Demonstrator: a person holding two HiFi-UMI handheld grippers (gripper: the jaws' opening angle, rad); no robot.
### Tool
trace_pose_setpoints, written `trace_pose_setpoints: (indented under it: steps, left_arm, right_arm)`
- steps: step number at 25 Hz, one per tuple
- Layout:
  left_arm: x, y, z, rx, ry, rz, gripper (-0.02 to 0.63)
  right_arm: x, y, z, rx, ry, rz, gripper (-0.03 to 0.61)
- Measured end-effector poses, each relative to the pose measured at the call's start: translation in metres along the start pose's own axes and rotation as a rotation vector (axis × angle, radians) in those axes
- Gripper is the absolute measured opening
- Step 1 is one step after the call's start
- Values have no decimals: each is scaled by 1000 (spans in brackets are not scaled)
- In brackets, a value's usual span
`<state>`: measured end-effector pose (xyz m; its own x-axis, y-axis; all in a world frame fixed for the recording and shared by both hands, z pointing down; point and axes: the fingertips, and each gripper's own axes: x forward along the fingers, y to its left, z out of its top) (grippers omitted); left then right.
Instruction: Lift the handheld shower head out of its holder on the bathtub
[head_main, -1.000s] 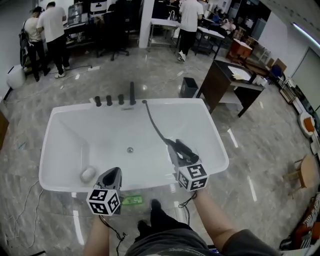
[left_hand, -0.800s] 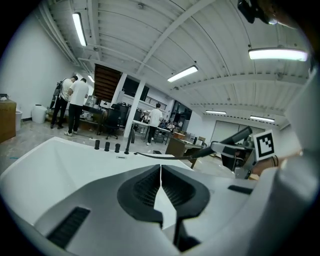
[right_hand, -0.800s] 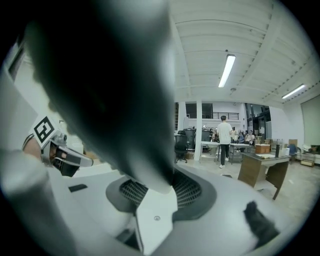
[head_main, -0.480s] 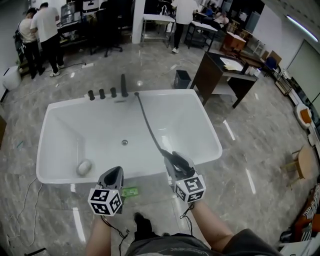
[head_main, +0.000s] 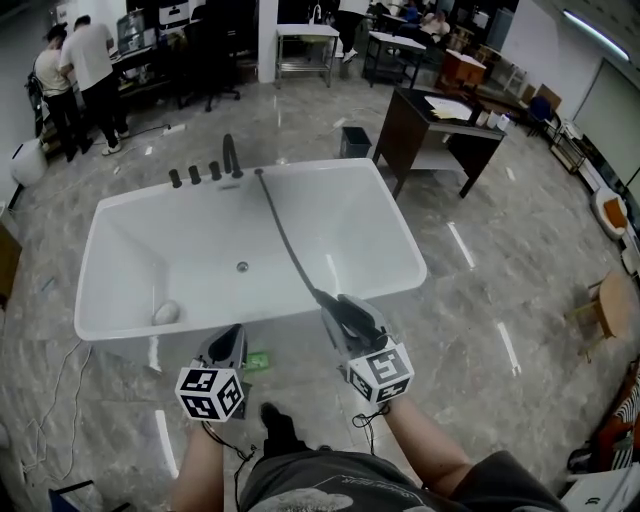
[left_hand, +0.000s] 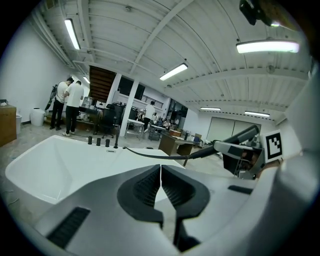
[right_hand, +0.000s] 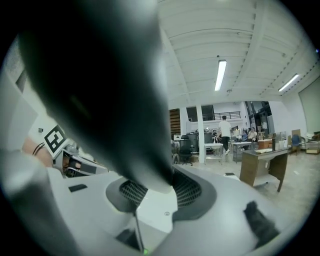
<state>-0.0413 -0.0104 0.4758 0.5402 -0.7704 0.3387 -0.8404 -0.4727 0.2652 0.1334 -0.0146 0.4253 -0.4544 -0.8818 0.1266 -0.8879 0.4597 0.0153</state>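
The black handheld shower head (head_main: 347, 310) is out of its holder, and my right gripper (head_main: 338, 303) is shut on its handle, in front of the tub's near rim. Its dark hose (head_main: 283, 238) stretches back across the white bathtub (head_main: 405, 268) to the far deck beside the black faucet (head_main: 230, 155). The shower head (right_hand: 100, 90) fills the right gripper view as a dark blur between the pads. My left gripper (head_main: 229, 338) hangs shut and empty over the floor; its jaws (left_hand: 161, 172) meet with nothing between them. From there the shower head (left_hand: 242, 136) and hose (left_hand: 150, 154) show at the right.
Black knobs (head_main: 195, 174) stand on the tub's far deck. A pale round object (head_main: 167, 313) lies inside the tub. A green item (head_main: 258, 360) lies on the floor by my feet. A dark desk (head_main: 440, 125), a bin (head_main: 355, 142) and people (head_main: 90, 70) are beyond the tub.
Both grippers have drawn back from over the tub's near rim to above the floor. The shower head came with the right gripper and the hose now stretches farther across the tub.
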Motion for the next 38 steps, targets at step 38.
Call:
trace_pose_setpoints:
  steps: [38]
  left_arm:
    - [-92,-109,-58,-17,-27,26,17]
  right_arm:
    - [-130,27,-40,97,52,7,140]
